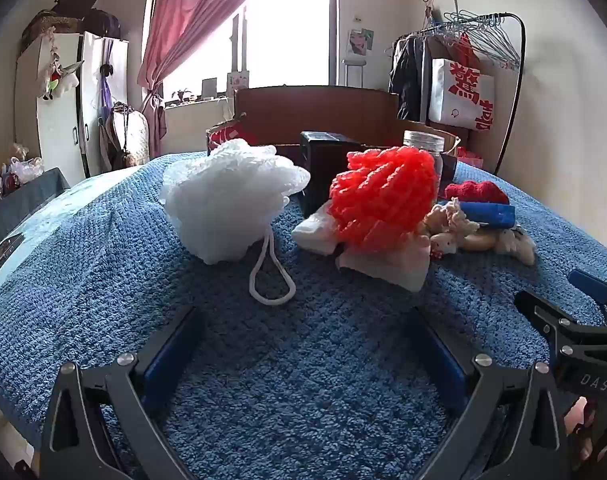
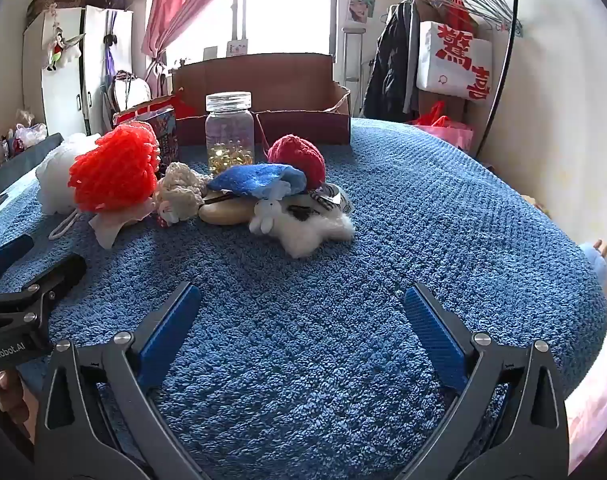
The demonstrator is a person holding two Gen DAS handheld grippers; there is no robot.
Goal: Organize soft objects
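A white mesh bath puff (image 1: 227, 204) with a cord loop lies on the blue towel (image 1: 303, 360). Beside it a red mesh puff (image 1: 383, 196) rests on a white cloth (image 1: 387, 264). To their right lie a red knitted ball (image 2: 297, 156), a blue cloth (image 2: 259, 178), a cream knitted toy (image 2: 179, 192) and a white plush star (image 2: 307, 228). My left gripper (image 1: 303, 316) is open and empty, short of the puffs. My right gripper (image 2: 299, 292) is open and empty, short of the plush star.
A glass jar (image 2: 229, 132) with yellow bits, a dark box (image 1: 327, 160) and an open cardboard box (image 2: 263, 92) stand behind the pile. A tan oval object (image 2: 223, 212) lies among the toys. A clothes rack (image 2: 463, 40) stands at the back right.
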